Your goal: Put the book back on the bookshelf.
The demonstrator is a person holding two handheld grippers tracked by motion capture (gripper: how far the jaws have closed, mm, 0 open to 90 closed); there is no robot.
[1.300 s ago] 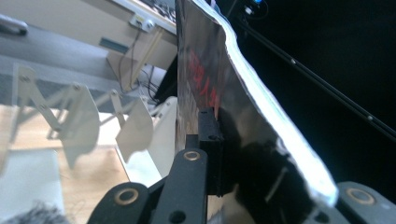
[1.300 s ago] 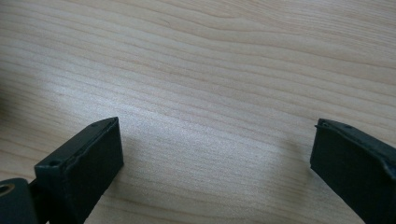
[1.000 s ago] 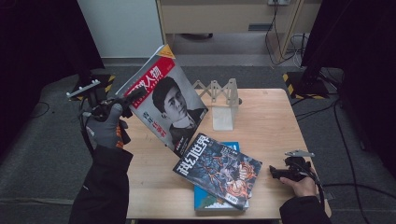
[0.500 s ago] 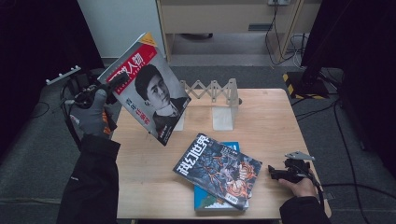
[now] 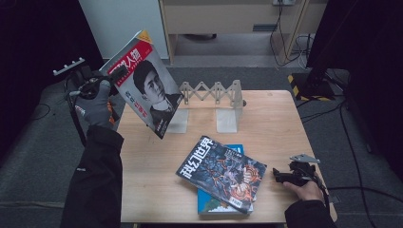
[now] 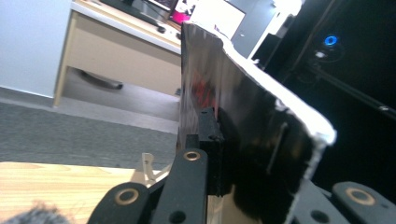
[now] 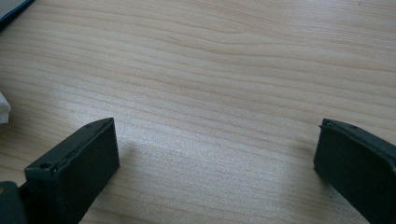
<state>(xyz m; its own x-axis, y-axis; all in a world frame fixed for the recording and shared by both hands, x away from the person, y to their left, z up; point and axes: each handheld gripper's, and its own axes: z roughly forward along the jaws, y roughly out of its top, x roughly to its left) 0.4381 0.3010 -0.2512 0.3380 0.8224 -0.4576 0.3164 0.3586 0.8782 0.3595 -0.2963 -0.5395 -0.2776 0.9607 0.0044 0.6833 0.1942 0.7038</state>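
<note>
A magazine (image 5: 145, 83) with a red title band and a portrait on its cover hangs tilted above the table's left back corner. My left gripper (image 5: 115, 74) is shut on its left edge. In the left gripper view the magazine (image 6: 243, 116) stands edge-on, clamped between the black jaws. A comic-style magazine (image 5: 222, 172) lies on a blue book (image 5: 236, 151) at the table's front middle. My right gripper (image 5: 276, 176) rests low at the front right, jaws wide apart with bare wood (image 7: 210, 93) between them.
A white folding book rack (image 5: 214, 97) with two upright end plates stands at the back middle of the wooden table (image 5: 275, 118). Beyond the table are a wooden desk (image 5: 228, 14) and cables on the floor. Dark curtains flank both sides.
My left gripper has carried the portrait magazine up and to the left, off the table and away from the rack. The right gripper has stayed put.
</note>
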